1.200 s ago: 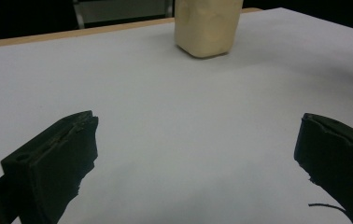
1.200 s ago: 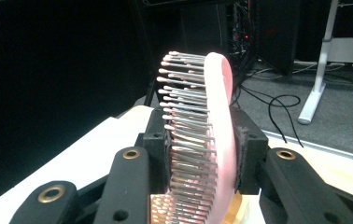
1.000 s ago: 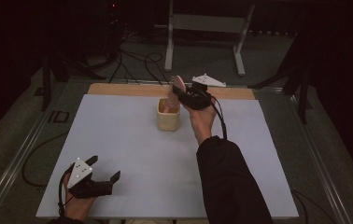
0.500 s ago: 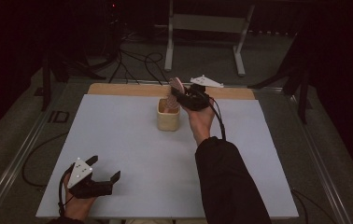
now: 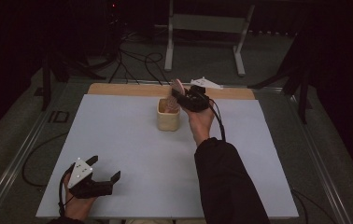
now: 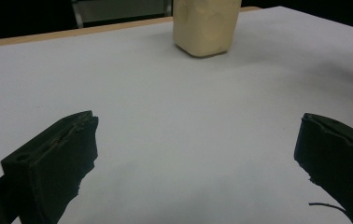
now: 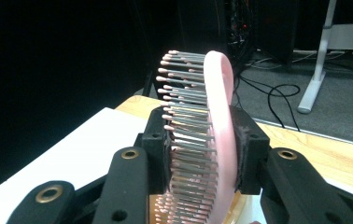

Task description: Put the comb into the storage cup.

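1. Up at the far middle of the white table [image 5: 132, 140], the right gripper [image 5: 184, 95] has its jaws clamped on a pink hairbrush [image 7: 219, 130], one pad on the bristles, the other on the brush's back.
2. Its lower end sits at the mouth of the cream cup [image 5: 168, 119], just above it.
3. Down at the near left corner, the left gripper [image 5: 104, 175] rests with jaws spread wide, holding nothing, well apart from the cup.

Dim lab: floor cables [image 5: 132, 63], metal stand [image 5: 202, 23].
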Available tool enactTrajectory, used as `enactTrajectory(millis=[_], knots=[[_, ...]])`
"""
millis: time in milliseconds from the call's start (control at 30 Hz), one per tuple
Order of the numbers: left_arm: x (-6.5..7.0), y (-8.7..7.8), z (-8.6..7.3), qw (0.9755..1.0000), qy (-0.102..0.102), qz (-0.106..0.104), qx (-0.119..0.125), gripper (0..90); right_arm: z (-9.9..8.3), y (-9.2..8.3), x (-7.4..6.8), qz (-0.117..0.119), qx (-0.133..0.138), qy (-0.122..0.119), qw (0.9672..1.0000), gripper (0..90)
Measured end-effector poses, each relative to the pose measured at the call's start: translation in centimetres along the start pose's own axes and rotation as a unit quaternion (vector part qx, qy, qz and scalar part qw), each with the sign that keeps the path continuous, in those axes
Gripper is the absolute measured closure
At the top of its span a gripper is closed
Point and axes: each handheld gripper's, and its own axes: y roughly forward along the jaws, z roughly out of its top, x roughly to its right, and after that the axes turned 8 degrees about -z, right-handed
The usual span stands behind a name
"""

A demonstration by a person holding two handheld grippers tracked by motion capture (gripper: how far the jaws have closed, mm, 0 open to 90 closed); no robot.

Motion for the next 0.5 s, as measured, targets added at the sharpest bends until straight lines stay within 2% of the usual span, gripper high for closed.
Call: enactTrajectory(millis=[200, 500], knots=[[-0.1, 0.0, 0.0, 1.0000, -0.001, 0.001, 0.000, 0.0, -0.2, 0.1, 0.7, -0.014, -0.002, 0.014, 0.9998, 61.4], [0.0, 0.0, 0.0, 1.0000, -0.001, 0.002, -0.001, 0.0, -0.5, -0.2, 1.6, -0.023, -0.010, 0.020, 0.9995, 46.9]])
